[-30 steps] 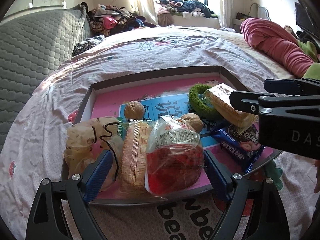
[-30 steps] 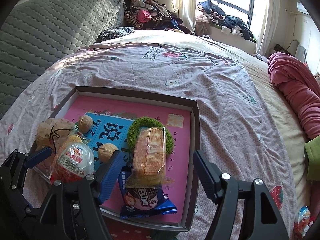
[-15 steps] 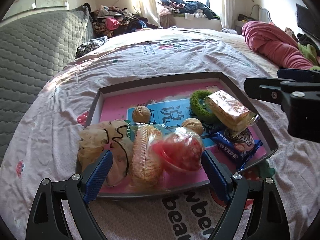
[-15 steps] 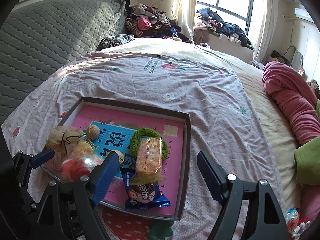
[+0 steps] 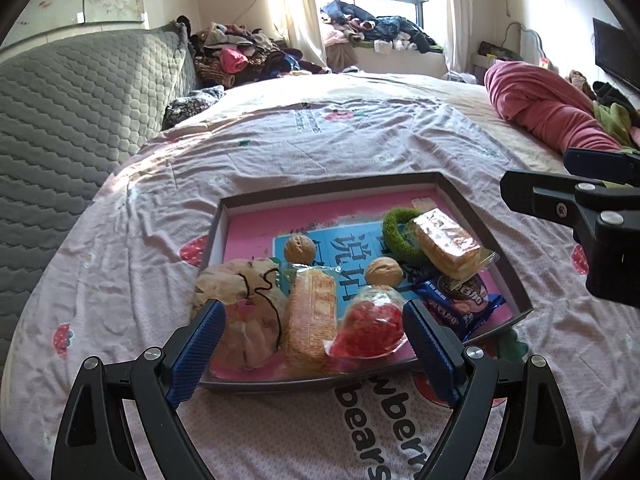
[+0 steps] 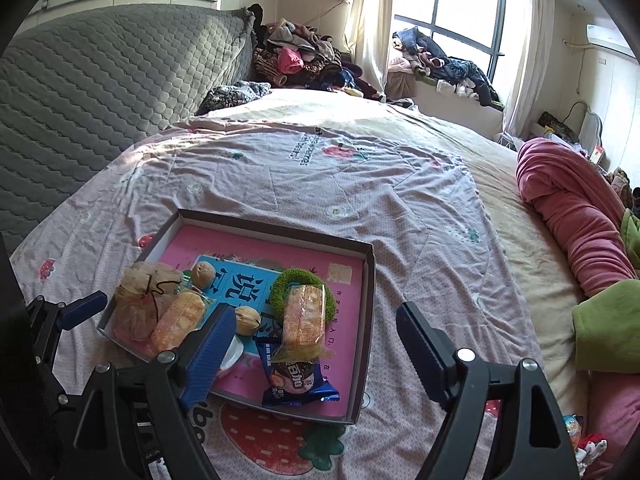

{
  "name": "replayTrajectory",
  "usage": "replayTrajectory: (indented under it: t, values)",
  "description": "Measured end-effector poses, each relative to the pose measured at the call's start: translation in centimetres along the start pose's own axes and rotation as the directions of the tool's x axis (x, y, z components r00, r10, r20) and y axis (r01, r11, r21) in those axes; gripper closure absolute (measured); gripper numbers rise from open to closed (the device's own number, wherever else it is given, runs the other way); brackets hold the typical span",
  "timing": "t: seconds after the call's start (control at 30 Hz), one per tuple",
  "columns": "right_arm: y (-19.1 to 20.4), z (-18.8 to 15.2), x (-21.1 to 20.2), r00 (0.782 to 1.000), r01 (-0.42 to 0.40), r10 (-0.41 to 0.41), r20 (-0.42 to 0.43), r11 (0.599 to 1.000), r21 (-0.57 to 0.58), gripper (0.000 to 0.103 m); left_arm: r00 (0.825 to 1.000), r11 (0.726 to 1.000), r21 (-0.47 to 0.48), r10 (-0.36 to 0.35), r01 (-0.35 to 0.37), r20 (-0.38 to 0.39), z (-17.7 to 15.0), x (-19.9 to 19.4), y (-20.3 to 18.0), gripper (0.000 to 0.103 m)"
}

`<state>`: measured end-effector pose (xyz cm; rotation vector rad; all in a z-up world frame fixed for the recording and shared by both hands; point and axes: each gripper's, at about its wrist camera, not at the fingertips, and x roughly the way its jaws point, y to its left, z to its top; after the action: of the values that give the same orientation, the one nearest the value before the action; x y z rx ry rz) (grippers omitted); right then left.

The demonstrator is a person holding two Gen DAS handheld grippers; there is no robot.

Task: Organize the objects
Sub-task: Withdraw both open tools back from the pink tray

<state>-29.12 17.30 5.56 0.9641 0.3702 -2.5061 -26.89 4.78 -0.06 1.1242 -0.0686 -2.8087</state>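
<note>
Both the left gripper point(image 5: 312, 344) and the right gripper point(image 6: 316, 344) have black plastic frames, silver screws and ribbed blue pads point(image 5: 196, 352).

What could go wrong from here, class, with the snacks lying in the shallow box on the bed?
The cracker packet lies across the green ring and the Oreo pack, so it may slide off. The box sits on a soft bedspread, so pressing one edge could tip the walnuts.
</note>
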Motion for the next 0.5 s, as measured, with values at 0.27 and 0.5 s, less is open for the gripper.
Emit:
replayTrajectory:
  t: [0.27, 0.5]
  values:
    - [0.5, 0.4, -2.7, 1.000, 0.000, 0.001, 0.030, 1.000, -0.002, 0.017, 0.999, 1.000, -0.019, 0.011, -0.010, 0.040, 1.1, -3.0, 1.0, 0.012]
    - [1.0, 0.6, -5.4, 0.998, -0.002, 0.002, 0.057, 1.000, -0.005, 0.013, 0.997, 0.999, -0.030, 0.023, -0.020, 0.073, 1.8, -5.9, 1.8, 0.012]
